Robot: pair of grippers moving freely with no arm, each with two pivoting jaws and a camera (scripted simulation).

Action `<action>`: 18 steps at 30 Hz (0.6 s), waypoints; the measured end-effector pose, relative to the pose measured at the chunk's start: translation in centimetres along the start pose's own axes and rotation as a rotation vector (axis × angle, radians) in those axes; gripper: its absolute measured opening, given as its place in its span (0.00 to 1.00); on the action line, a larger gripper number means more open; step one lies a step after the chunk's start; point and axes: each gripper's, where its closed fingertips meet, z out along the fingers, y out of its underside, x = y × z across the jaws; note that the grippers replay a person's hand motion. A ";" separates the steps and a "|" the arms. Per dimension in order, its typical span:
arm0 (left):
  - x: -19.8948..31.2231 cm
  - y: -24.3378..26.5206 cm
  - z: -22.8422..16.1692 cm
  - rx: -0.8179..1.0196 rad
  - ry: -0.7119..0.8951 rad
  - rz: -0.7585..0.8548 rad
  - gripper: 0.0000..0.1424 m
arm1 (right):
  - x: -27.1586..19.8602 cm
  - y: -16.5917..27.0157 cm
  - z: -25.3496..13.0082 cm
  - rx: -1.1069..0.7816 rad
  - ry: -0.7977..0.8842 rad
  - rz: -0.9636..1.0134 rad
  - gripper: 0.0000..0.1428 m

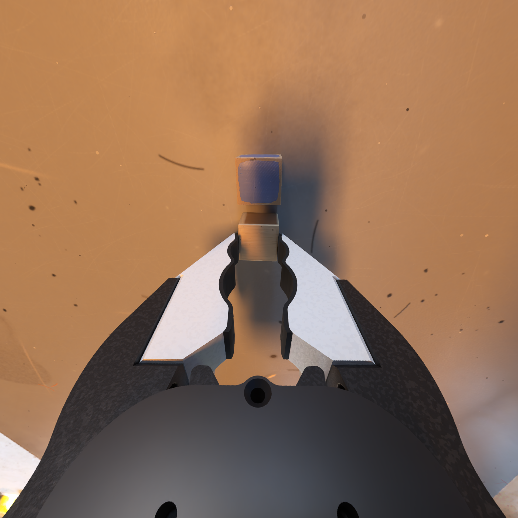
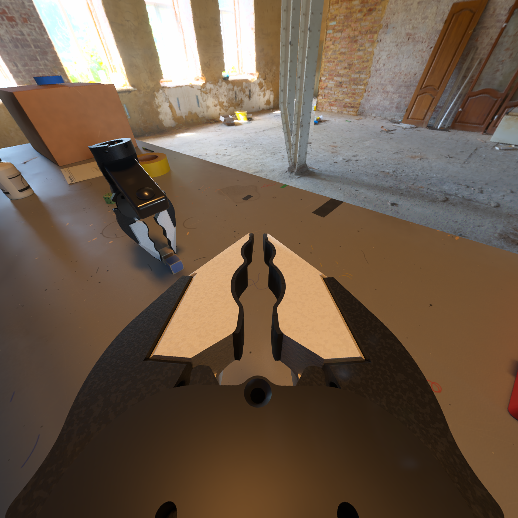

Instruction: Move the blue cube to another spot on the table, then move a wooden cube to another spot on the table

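Left tongs [image 1: 258, 246] clamped on wooden cube [image 1: 258, 241]; second step in hand.
Blue cube [image 1: 259, 179] sits on counter [image 1: 112, 112] just beyond, at 12 o'clock, apparently already placed. Right tongs [image 2: 258, 241] narrow, empty, idle. Next, by judgement: lift the wooden cube clear, carry it sideways without nudging the blue one, release.

My left wrist view: steep, close look down onto the table [image 1: 112, 98]. My right wrist view: low, forward across it. Shared: blue cube [image 1: 258, 179].
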 end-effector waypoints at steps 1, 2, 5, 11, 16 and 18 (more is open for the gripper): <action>0.0 -0.1 0.0 0.001 0.005 0.000 0.19 | 0.0 0.0 0.0 0.000 0.001 -0.001 0.04; 0.0 -0.1 0.0 0.002 0.008 -0.001 0.19 | 0.0 0.0 0.0 0.001 -0.001 0.001 0.04; 0.0 -0.3 0.0 -0.003 0.009 0.012 0.19 | 0.0 0.0 -0.1 0.007 -0.001 0.004 0.04; 0.0 -0.3 0.0 -0.012 0.010 0.030 0.19 | 0.2 -0.1 -0.4 0.017 0.002 0.010 0.04; 0.0 -0.3 0.0 -0.015 0.013 0.031 0.19 | 0.4 0.1 -0.4 0.018 0.001 0.018 0.04; 0.0 -0.3 0.1 -0.016 0.014 0.027 0.19 | 0.4 0.2 -0.4 0.014 0.001 0.020 0.04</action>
